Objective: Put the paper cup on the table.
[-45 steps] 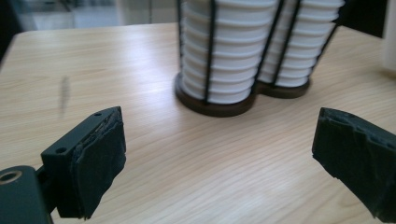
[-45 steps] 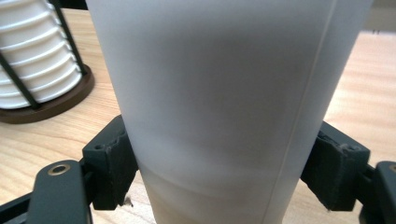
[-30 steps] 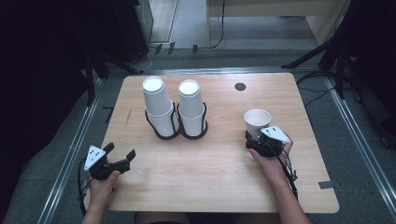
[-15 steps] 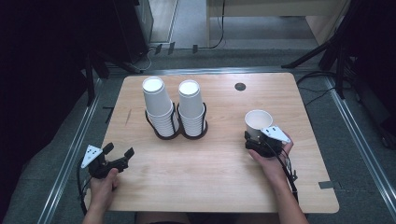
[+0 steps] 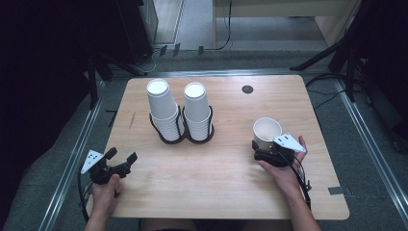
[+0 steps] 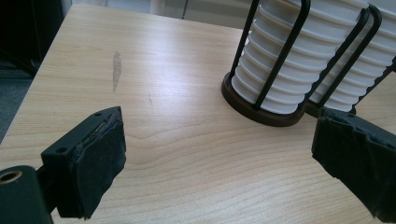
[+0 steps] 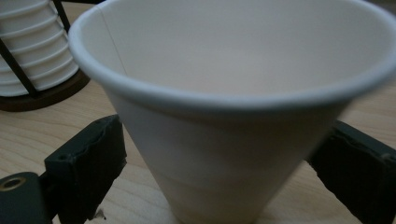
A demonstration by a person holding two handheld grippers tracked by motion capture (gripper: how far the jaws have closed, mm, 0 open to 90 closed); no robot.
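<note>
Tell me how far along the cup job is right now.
Done: one paper cup stands upright on the table, apart from the two stacks in their holders. In hand: the right gripper has just been opening; its jaws flank the cup without pressing. Left: withdrawing it. The left gripper waits open.

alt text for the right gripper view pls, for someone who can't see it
A white paper cup stands upright and empty on a wooden table, between the two open black jaws of the right gripper, which have just been opening and do not press on it. At upper left is a stack of cups in a black wire holder.
</note>
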